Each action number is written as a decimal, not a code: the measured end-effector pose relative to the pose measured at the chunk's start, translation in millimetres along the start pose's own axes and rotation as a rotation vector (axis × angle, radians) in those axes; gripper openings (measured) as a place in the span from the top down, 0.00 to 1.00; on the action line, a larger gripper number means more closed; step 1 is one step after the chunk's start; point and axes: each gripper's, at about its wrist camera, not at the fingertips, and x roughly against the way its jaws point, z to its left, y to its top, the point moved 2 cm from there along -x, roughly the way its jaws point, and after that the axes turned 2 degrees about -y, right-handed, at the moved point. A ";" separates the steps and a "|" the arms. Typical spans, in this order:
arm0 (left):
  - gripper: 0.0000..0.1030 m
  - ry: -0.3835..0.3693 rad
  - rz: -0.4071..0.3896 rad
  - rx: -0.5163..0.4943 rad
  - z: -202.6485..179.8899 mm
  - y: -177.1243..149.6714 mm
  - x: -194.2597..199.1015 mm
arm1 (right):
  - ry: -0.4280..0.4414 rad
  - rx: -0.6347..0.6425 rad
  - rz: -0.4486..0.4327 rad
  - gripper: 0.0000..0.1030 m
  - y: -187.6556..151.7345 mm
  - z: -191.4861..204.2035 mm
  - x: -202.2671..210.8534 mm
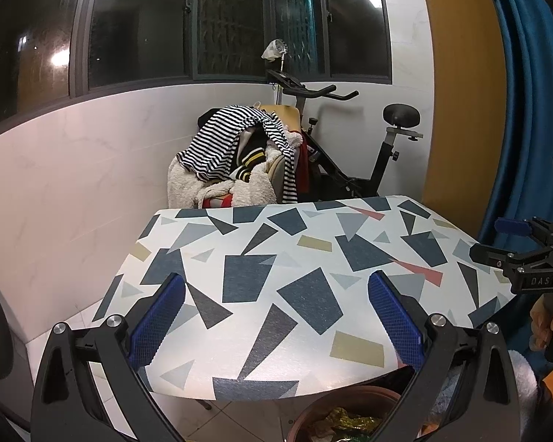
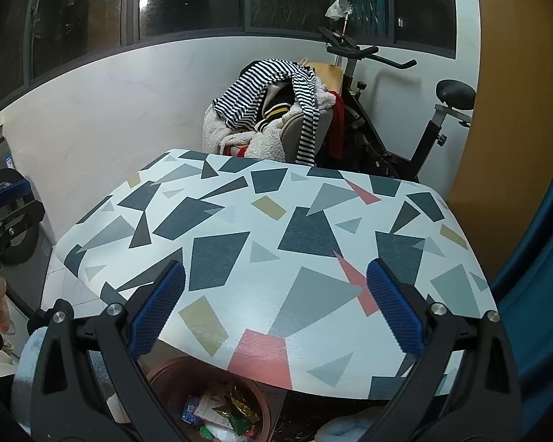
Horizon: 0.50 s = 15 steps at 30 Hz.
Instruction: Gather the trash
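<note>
A brown round bin (image 2: 173, 372) stands on the floor under the table's near edge, holding several wrappers (image 2: 225, 409); its rim also shows in the left wrist view (image 1: 350, 394). The table (image 2: 276, 221) has a white top with grey, blue and pink shapes and bears nothing. My left gripper (image 1: 276, 294) is open and empty above the table's near edge. My right gripper (image 2: 276, 291) is open and empty above the same edge. The right gripper also shows at the right of the left wrist view (image 1: 527, 254).
A chair piled with striped and fleece clothes (image 1: 236, 158) stands behind the table. An exercise bike (image 1: 354, 154) is next to it. A blue curtain (image 1: 527, 110) hangs at the right. A washing machine (image 2: 7, 221) is at the left.
</note>
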 end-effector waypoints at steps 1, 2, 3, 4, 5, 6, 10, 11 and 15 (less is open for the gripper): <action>0.06 -0.001 0.002 -0.002 -0.6 -0.6 -0.2 | -0.001 -0.002 -0.001 0.06 0.3 -0.8 0.2; 0.06 -0.001 0.003 -0.003 -1.1 -1.3 -0.3 | -0.001 -0.004 -0.001 0.06 0.4 -1.3 0.3; 0.06 -0.001 0.003 -0.005 -1.8 -1.6 0.1 | -0.001 -0.004 -0.001 0.06 0.4 -1.6 0.2; 0.06 -0.001 0.003 -0.007 -2.4 -2.0 0.3 | -0.001 -0.002 -0.001 0.06 0.4 -1.8 0.3; 0.06 -0.002 0.003 -0.008 -2.8 -2.1 0.4 | -0.002 -0.003 -0.001 0.06 0.5 -2.1 0.6; 0.06 -0.003 0.003 -0.007 -2.8 -2.0 0.4 | -0.001 -0.001 0.000 0.06 0.5 -2.1 0.2; 0.06 -0.002 0.004 -0.005 -3.6 -2.6 0.3 | -0.001 -0.001 -0.001 0.06 0.5 -2.3 0.3; 0.06 -0.002 0.004 -0.007 -3.2 -2.3 0.3 | -0.002 -0.002 -0.001 0.06 0.7 -2.9 0.5; 0.06 -0.002 0.003 -0.007 -2.7 -1.9 0.5 | -0.001 -0.001 -0.001 0.06 0.4 -2.5 0.2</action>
